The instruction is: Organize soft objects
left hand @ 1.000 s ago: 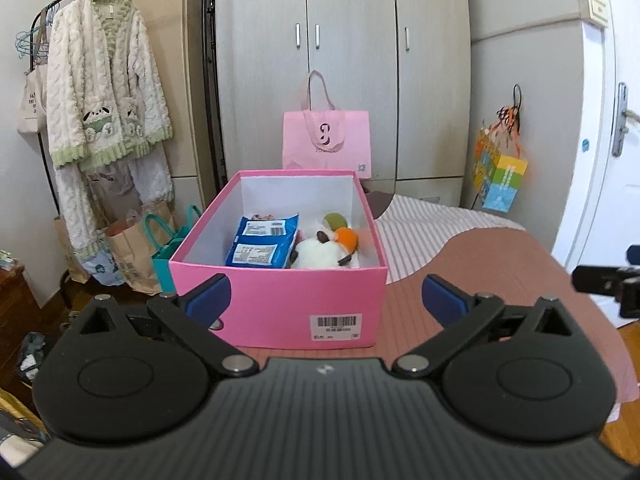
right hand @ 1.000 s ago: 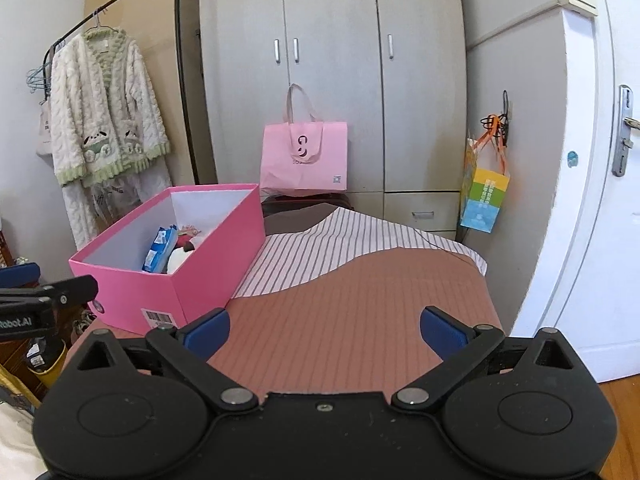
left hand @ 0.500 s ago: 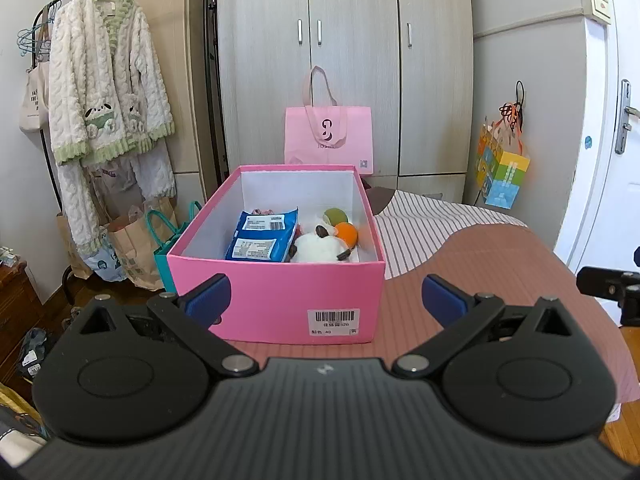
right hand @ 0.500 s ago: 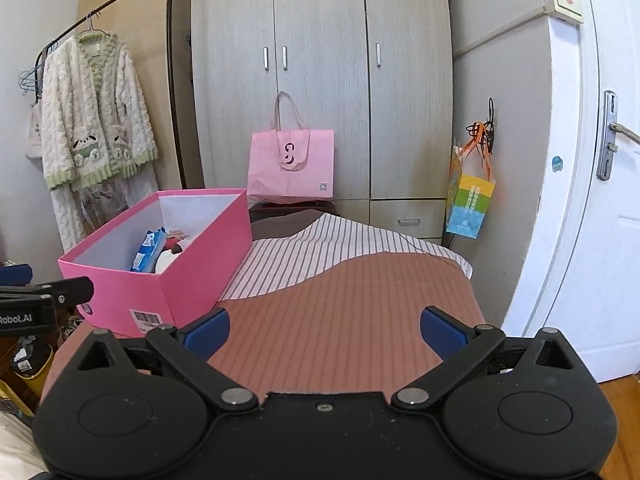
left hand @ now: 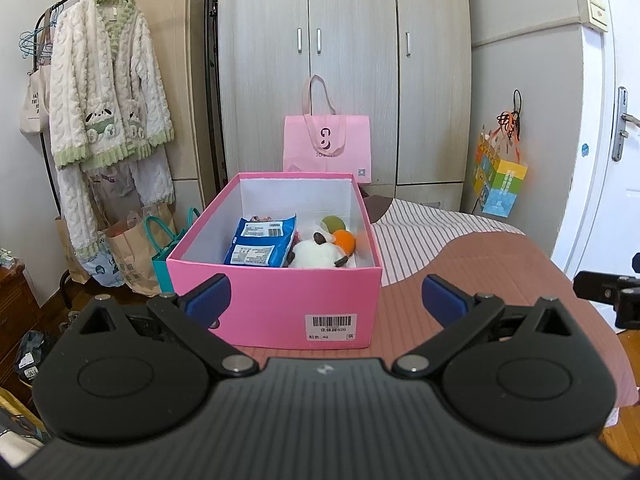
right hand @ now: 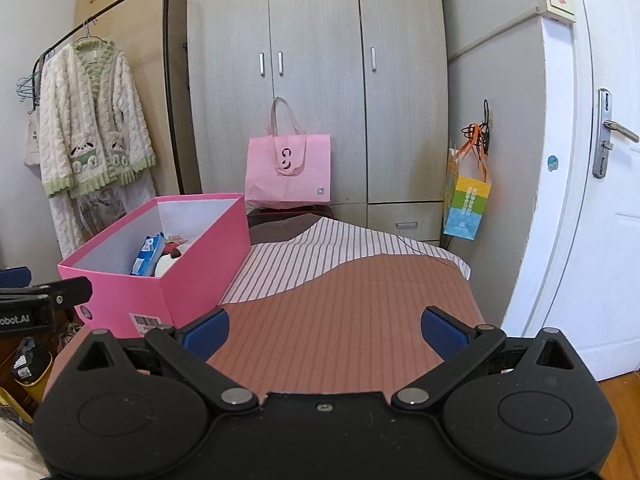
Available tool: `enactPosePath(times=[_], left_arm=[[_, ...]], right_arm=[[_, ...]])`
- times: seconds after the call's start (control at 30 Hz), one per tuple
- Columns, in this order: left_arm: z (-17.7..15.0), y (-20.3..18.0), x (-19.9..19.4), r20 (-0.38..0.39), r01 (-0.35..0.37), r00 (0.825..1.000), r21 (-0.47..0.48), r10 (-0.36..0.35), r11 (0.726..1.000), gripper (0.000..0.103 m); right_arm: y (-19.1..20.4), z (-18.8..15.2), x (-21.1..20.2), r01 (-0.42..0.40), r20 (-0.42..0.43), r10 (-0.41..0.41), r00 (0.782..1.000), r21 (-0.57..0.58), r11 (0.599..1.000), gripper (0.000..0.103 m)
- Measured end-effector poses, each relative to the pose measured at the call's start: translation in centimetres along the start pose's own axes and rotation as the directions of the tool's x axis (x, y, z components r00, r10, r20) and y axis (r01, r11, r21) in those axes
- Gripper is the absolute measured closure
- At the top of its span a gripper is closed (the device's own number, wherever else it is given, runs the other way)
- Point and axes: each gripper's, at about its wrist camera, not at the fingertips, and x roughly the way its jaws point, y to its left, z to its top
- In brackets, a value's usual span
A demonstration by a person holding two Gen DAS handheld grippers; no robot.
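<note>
A pink open box (left hand: 280,300) stands on the left of the cloth-covered table (left hand: 500,264). Inside lie two blue soft packets (left hand: 260,242) and a white plush toy (left hand: 316,254) with orange and green parts. My left gripper (left hand: 326,298) is open and empty, just in front of the box's near wall. My right gripper (right hand: 324,330) is open and empty over the brown cloth (right hand: 340,312), to the right of the box (right hand: 172,276). The packets (right hand: 148,254) and plush (right hand: 168,262) show partly over the box rim.
A pink tote bag (left hand: 326,148) stands behind the table against the grey wardrobe (left hand: 344,60). A fleece robe (left hand: 104,92) hangs on a rack at left, with paper bags (left hand: 132,252) on the floor below. A colourful gift bag (right hand: 466,204) hangs at right, beside a white door (right hand: 600,200).
Both grippers have drawn back and tilted up slightly; the box sits a little farther off in both views. Both stay open and empty.
</note>
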Motion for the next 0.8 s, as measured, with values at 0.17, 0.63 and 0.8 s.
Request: enactPosePath(times=[0.17,0.63,0.8], left_arm=[[0.1,-0.1,-0.2,0.003,-0.005,1.0,-0.007,0.005,1.0,0.0],[0.2,-0.7,-0.3,0.015,-0.07,0.997,0.037,0.07,0.997,0.0],[0.2,-0.8,-0.5,0.031,-0.091,0.996,0.055,0.09,0.994,0.0]], right_arm=[[0.1,0.0,-0.2,0.006,0.0,-0.006,1.0,0.002,1.0,0.0],[0.6,-0.1,-0.7,0.037,0.024,-0.037,0.999,-0.012,0.999,0.0],[1.0,-0.1,-0.8,0.063,0.039,-0.061,0.997,-0.031,0.998,0.0]])
